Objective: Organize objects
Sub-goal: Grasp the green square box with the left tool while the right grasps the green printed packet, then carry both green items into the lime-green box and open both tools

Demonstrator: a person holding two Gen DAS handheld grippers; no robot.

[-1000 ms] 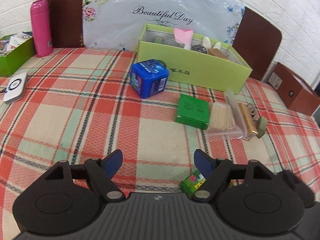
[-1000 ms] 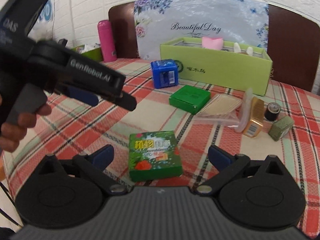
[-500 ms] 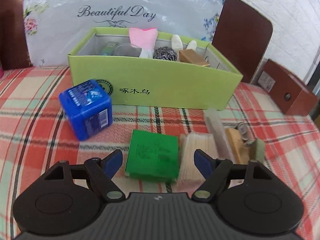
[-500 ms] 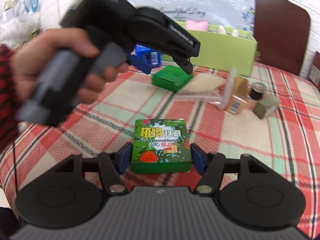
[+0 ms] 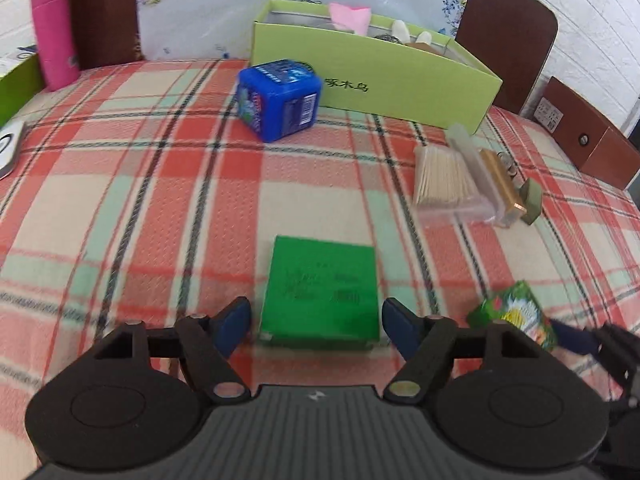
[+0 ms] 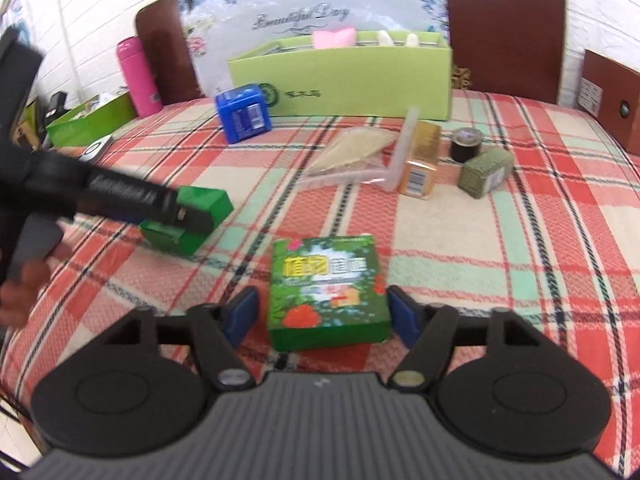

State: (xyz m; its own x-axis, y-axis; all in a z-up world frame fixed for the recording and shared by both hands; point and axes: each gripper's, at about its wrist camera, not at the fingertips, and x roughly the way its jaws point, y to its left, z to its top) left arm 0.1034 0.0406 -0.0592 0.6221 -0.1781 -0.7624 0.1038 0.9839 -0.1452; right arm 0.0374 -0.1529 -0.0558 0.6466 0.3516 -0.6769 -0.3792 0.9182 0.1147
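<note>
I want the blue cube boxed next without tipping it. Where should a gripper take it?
Grip the blue cube across two opposite flat side faces, coming down from above. It stands square on the cloth, clear of the lime box, so there is finger room on each side.

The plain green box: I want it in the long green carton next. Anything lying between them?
Nothing visible blocks it. From the plain green box to the long green carton there is bare cloth; the blue cube sits left, the toothpick pack right.

1. A plain green box point(image 5: 320, 288) is lying flat on the plaid cloth, its print too blurred to read.
2. A leafy-printed green box point(image 6: 326, 288) is lying flat nearby, seemingly tilted slightly.
</note>
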